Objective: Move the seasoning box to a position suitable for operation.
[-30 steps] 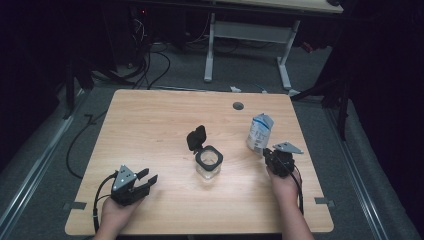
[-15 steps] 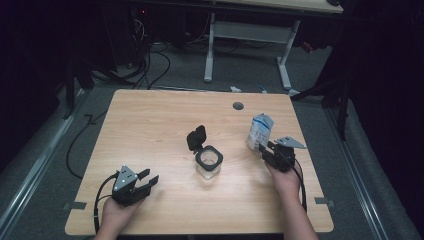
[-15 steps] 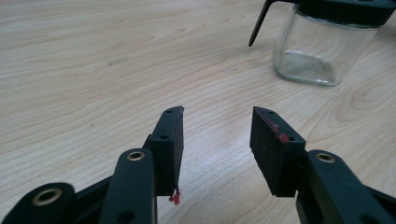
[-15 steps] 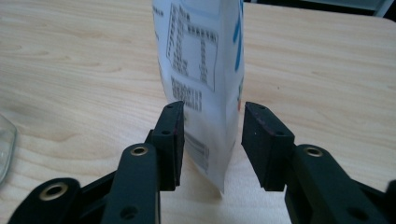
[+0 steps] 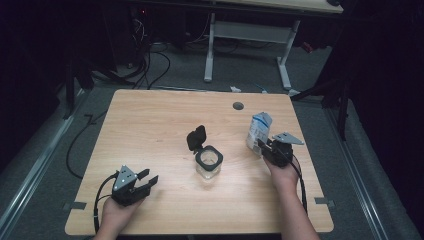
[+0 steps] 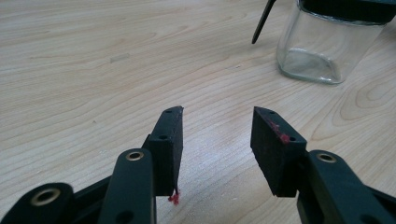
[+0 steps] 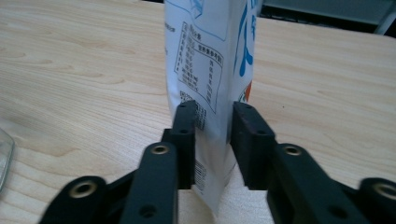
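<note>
Two jaws closing on the carton

We have just been closing our right gripper (image 7: 212,116) on the upright white-and-blue paper carton (image 5: 259,130), right of the square glass jar (image 5: 208,164). We squeeze gently, keeping it vertical. Our left gripper (image 6: 217,126) rests spread, empty.

The milk carton (image 7: 205,70) is showing a boxed table of small print and blue lettering, all too blurred for reading

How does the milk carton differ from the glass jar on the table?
The carton is tall, white, printed with blue and shut at the top; the jar is squat, clear and empty, its black lid flipped open. The carton sits between the right gripper's jaws; the jar stands alone. Both are upright on the table.
</note>
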`<state>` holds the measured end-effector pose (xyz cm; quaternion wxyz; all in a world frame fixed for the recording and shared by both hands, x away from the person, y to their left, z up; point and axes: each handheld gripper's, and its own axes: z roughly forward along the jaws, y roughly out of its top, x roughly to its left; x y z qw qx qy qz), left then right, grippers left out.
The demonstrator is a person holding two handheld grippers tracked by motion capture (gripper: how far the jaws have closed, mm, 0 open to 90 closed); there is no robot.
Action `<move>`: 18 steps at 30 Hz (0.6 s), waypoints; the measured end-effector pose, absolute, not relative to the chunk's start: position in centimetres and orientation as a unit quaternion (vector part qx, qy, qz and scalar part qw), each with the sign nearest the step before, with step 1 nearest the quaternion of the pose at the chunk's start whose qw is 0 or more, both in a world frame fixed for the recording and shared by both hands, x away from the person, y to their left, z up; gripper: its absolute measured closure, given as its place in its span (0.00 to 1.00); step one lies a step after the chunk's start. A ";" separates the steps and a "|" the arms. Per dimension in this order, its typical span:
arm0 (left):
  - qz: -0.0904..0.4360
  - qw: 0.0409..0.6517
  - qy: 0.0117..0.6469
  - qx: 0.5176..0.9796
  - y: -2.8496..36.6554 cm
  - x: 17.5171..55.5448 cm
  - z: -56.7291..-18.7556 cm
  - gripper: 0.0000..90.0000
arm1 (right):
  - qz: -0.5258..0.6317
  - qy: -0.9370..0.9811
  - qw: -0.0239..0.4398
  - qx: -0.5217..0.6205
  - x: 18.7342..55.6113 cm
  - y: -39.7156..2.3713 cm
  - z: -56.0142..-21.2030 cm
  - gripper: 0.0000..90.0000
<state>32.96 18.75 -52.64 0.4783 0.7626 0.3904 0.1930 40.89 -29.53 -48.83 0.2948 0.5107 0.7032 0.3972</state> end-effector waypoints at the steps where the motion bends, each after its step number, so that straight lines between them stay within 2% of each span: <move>1: 0.193 0.478 0.390 0.763 18.7 33.0 -52.6 0.60 | 0.398 0.704 0.298 0.507 40.8 -29.5 -48.8 0.84; 3: 0.193 0.478 0.390 0.763 18.7 33.0 -52.6 0.60 | 0.402 0.704 0.298 0.504 40.8 -29.4 -48.7 0.84; 6: 0.193 0.479 0.390 0.763 18.7 32.9 -52.6 0.60 | 0.407 0.697 0.293 0.512 40.9 -29.4 -48.8 0.69; 10: 0.193 0.478 0.390 0.763 18.7 32.9 -52.6 0.60 | 0.411 0.697 0.283 0.516 41.2 -29.4 -49.1 0.62; 15: 0.193 0.477 0.391 0.763 18.8 32.9 -52.7 0.60 | 0.414 0.695 0.291 0.510 41.3 -29.1 -49.2 0.59; 18: 0.193 0.478 0.391 0.763 18.8 32.9 -52.7 0.60 | 0.413 0.697 0.294 0.507 41.3 -29.1 -49.2 0.67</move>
